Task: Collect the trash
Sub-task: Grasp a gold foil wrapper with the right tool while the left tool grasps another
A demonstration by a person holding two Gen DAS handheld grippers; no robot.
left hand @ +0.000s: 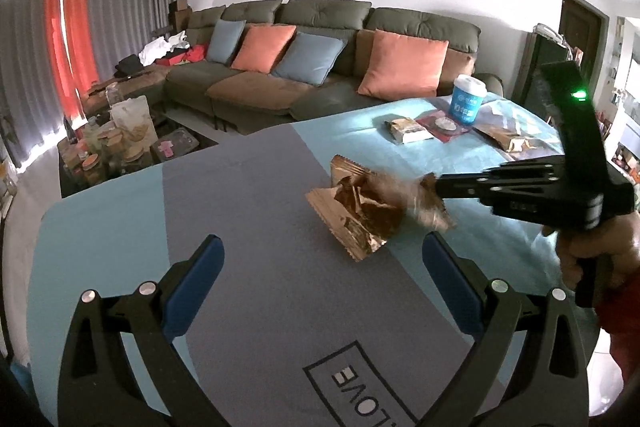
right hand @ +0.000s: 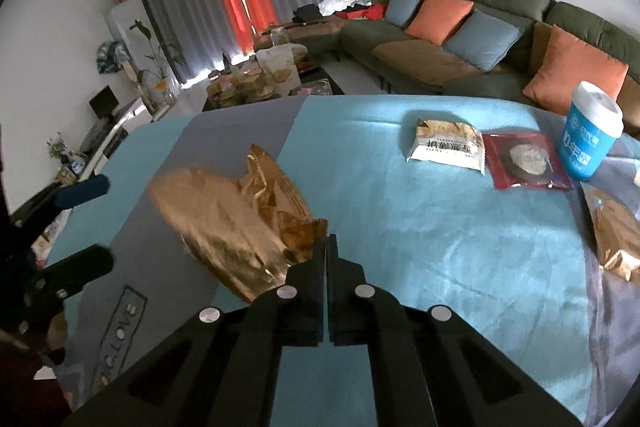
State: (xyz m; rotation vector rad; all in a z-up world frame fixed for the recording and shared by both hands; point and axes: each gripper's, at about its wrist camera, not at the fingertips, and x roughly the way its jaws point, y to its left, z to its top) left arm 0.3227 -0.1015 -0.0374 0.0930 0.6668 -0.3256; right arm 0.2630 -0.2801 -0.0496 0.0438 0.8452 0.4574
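Observation:
A crumpled gold foil wrapper (left hand: 360,211) hangs over the blue and grey table cloth (left hand: 240,211). My right gripper (left hand: 434,187) is shut on one corner of it and holds it up; the right wrist view shows the wrapper (right hand: 232,227) blurred, with the gripper (right hand: 325,243) pinching its edge. My left gripper (left hand: 322,259) is open and empty, just below and in front of the wrapper; it shows at the left edge of the right wrist view (right hand: 86,223). More trash lies farther on: a white and gold packet (right hand: 446,145), a red packet (right hand: 526,161) and another gold wrapper (right hand: 616,235).
A blue paper cup (right hand: 592,135) stands by the red packet. A green sofa (left hand: 320,67) with cushions runs behind the table. A low coffee table (left hand: 120,143) crowded with jars and bags stands at the left, before the curtains.

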